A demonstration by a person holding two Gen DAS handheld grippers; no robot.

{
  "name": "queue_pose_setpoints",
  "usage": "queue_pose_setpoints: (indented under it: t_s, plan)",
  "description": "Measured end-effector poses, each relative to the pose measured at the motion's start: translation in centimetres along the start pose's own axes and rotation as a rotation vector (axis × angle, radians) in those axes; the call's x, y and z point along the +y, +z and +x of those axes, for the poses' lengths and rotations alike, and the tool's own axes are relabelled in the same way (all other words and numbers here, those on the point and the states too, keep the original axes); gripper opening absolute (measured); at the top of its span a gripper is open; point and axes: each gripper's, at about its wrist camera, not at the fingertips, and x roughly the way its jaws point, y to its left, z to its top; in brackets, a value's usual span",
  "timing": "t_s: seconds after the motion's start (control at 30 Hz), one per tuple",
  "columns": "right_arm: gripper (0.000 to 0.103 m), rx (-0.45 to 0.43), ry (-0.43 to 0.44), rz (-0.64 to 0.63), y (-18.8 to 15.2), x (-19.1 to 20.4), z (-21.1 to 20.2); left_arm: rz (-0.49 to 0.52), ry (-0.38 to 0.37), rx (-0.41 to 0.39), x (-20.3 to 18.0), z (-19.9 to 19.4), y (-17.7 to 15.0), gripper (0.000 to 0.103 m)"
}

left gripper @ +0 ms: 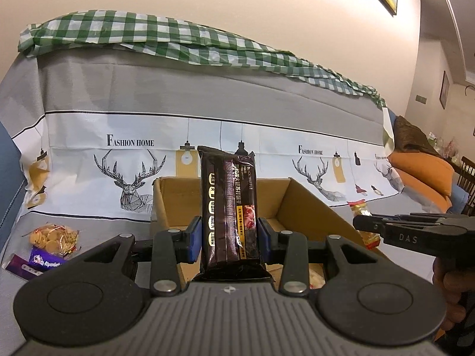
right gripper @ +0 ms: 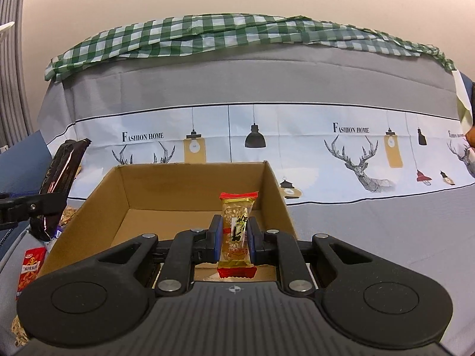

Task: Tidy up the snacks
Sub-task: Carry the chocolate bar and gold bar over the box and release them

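My left gripper (left gripper: 230,235) pinched the dark cracker pack (left gripper: 228,207) upright; my right gripper (right gripper: 234,237) pinched the gold snack bar (right gripper: 236,231) above the cardboard box (right gripper: 124,184).

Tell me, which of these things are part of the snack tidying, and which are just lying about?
Part of the job:
- dark cracker pack in the left gripper
- small golden snack bar in the right gripper
- cardboard box
- loose snacks: bag of round biscuits, purple pack, red packet

Just lying about:
- checked cloth
- deer-print cover
- orange cushion
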Motion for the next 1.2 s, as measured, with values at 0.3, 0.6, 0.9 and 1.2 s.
queue_pose_setpoints:
  t_s: [0.3,0.6,0.9,1.2]
  plan:
    - [0.018,0.001,0.001,-0.014,0.1,0.5,0.2,-0.017,-0.021,-0.016,0.0,-0.4,0.0,0.042]
    - [0.018,-0.008,-0.013,-0.007,0.2,0.7,0.4,0.020,-0.094,-0.053,-2.3,-0.8,-0.3,0.042]
    - [0.018,-0.020,-0.024,-0.008,0.3,0.8,0.4,0.062,-0.128,-0.057,-3.9,-0.4,-0.8,0.042]
    - [0.018,-0.023,-0.027,-0.008,0.4,0.7,0.4,0.065,-0.137,-0.066,-3.8,-0.3,-0.7,0.042]
